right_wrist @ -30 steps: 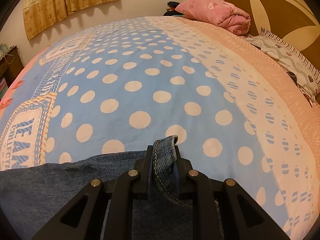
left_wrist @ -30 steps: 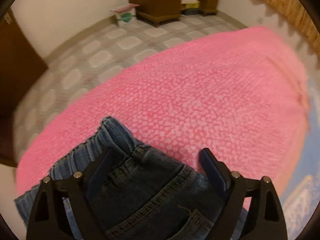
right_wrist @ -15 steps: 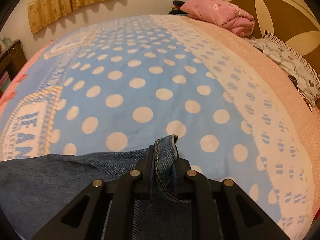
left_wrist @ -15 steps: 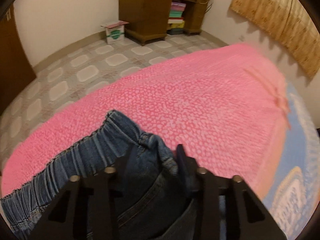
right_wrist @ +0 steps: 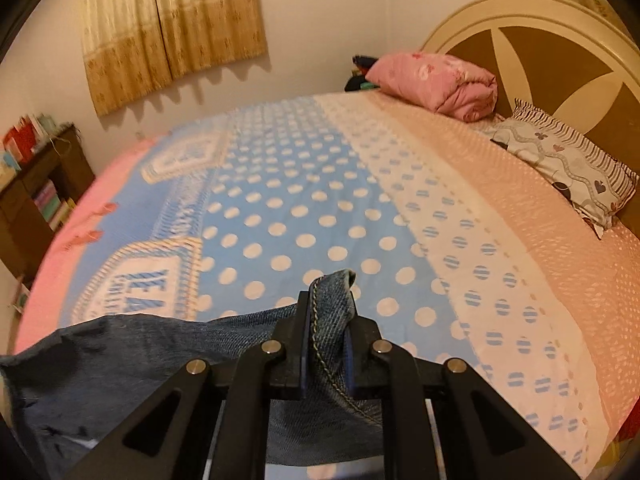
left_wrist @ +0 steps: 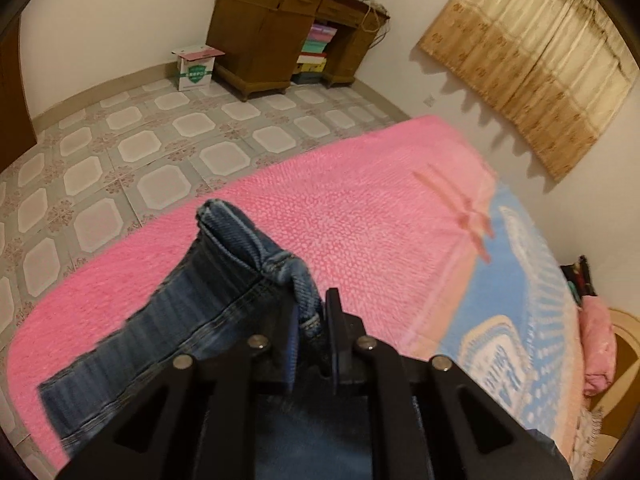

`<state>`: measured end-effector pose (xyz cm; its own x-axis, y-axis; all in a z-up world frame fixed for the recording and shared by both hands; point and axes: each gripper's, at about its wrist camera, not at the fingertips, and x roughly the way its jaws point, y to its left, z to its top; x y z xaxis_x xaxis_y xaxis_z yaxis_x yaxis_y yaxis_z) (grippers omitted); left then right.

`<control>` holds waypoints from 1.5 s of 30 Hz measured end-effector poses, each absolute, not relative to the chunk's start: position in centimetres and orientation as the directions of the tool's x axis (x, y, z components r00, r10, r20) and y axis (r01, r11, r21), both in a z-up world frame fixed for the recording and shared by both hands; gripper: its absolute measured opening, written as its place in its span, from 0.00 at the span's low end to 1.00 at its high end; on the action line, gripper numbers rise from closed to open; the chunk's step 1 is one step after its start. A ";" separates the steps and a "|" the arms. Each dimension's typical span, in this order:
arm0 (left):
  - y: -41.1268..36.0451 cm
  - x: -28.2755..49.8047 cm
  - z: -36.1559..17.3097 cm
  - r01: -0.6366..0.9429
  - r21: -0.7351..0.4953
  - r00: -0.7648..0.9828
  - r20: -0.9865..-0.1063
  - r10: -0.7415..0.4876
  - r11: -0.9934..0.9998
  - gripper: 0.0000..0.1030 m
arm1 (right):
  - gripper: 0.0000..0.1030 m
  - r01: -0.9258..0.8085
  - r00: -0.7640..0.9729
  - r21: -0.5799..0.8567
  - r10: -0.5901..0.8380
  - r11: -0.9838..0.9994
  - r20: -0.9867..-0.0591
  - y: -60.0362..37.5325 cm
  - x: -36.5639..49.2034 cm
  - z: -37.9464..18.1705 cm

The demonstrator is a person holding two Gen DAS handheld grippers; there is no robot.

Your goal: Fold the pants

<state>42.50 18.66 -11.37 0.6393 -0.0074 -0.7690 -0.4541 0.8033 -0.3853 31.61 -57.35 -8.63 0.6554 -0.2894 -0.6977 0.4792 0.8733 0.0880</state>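
We see only parts of the jeans [left_wrist: 224, 304]: the elastic waistband lifts off the pink blanket [left_wrist: 360, 208], the rest hidden under our tools. Our left gripper [left_wrist: 310, 344] is clamped on a waistband fold; our right gripper [right_wrist: 326, 344] is pinched tight on a stitched hem [right_wrist: 332, 296] above the polka-dot bedspread [right_wrist: 304, 208]. Beyond lie a pink quilt [right_wrist: 440, 80], patterned pillow [right_wrist: 568, 160], headboard [right_wrist: 532, 40], curtains [right_wrist: 172, 28] and a wooden desk [left_wrist: 280, 28].

Tiled floor [left_wrist: 120, 152], wooden desk [left_wrist: 276, 36], curtains [left_wrist: 532, 56].
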 end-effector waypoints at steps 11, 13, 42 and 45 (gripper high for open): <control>22.5 28.9 -10.4 -0.425 -0.458 0.670 -0.739 -0.069 0.781 0.10 | 0.13 0.488 0.705 0.261 -0.200 0.833 -0.681 -57.7 17.0 -9.5; 23.1 26.7 -11.4 -0.435 -0.472 0.660 -0.746 -0.085 0.766 0.10 | 0.13 0.486 0.712 0.292 -0.179 0.824 -0.679 -57.7 14.8 -10.5; 21.8 20.8 -21.5 -0.371 -0.449 0.494 -0.837 -0.237 0.813 0.13 | 0.13 0.590 0.559 0.258 -0.156 0.765 -0.815 -54.9 4.2 -23.0; 20.8 21.5 -23.0 -0.386 -0.467 0.469 -0.842 -0.266 0.796 0.13 | 0.13 0.598 0.555 0.252 -0.166 0.761 -0.815 -54.8 4.4 -23.1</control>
<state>21.51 20.79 -23.02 0.4693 -0.2662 -0.8420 -0.3856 0.7960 -0.4666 4.36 -54.83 -23.05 0.5548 -0.1662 -0.8152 0.5984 0.7605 0.2522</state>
